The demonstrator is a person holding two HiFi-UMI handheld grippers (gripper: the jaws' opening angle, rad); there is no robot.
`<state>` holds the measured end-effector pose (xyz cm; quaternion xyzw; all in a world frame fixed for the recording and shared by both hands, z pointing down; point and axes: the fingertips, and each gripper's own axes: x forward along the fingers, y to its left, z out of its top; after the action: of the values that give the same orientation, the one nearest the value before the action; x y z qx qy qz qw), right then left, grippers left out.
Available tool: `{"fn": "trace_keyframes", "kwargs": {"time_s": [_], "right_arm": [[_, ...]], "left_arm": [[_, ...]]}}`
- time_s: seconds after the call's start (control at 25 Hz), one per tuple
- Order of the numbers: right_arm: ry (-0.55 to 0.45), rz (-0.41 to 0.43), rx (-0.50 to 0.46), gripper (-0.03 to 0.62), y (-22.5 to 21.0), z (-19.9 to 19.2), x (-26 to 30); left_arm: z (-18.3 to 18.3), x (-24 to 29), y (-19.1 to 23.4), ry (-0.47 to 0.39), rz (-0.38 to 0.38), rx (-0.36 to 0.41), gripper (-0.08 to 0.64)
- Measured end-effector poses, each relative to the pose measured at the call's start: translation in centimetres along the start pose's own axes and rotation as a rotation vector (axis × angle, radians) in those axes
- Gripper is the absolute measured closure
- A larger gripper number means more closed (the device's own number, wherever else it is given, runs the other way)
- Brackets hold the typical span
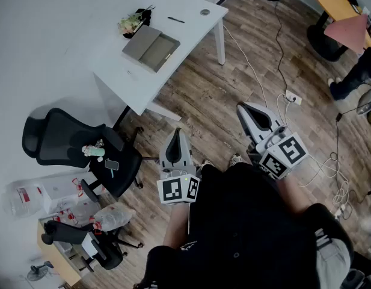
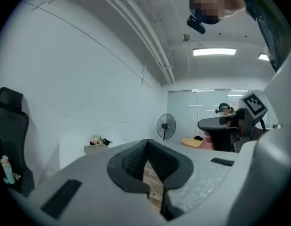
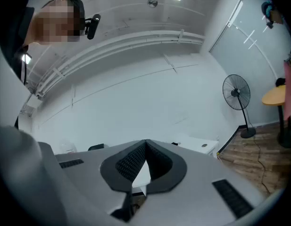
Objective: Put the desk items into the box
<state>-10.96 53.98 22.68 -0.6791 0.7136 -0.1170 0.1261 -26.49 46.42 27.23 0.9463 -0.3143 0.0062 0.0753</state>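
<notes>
Nearest the head camera, the left gripper (image 1: 177,133) is clenched on nothing. In the left gripper view (image 2: 146,142) its ribbed pads meet at the tip, and only the wood floor (image 2: 153,180) shows through the slot beneath them. The right gripper (image 1: 242,108) (image 3: 145,143) is also clenched and empty, with its tips together. Both hang over the floor in front of the person's dark-clothed body, well apart from the white desk (image 1: 122,68).

The open grey box (image 1: 151,47) lies about the middle of the desk. A bunch of flowers (image 1: 131,23) sits just beside it at the wall-side edge. A pen (image 1: 176,20) lies toward the far end. A small round thing (image 1: 204,11) is near the far corner, above a leg. A black office chair (image 1: 62,140) stands by the desk's near end.
</notes>
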Motion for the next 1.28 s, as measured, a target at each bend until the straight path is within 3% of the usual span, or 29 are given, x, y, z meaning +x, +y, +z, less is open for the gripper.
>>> {"fn": "trace_keyframes", "kwargs": {"time_s": [0.72,1.0,1.28], "right_arm": [[0.013,-0.039,-0.055,0.594,-0.8,0.4,-3.1],[-0.011,-0.086,-0.048,0.594,-3.2,1.3,-4.8],[-0.008,-0.142,-0.053,0.594,-5.7,1.5,-4.4]], "left_arm": [[-0.5,0.9,-4.2,-0.001,-0.052,0.033,0.552],[-0.7,2.8,-7.0,0.01,-0.113,0.039,0.552],[-1.6,5.7,-6.7,0.024,-0.132,0.02,0.552]]}}
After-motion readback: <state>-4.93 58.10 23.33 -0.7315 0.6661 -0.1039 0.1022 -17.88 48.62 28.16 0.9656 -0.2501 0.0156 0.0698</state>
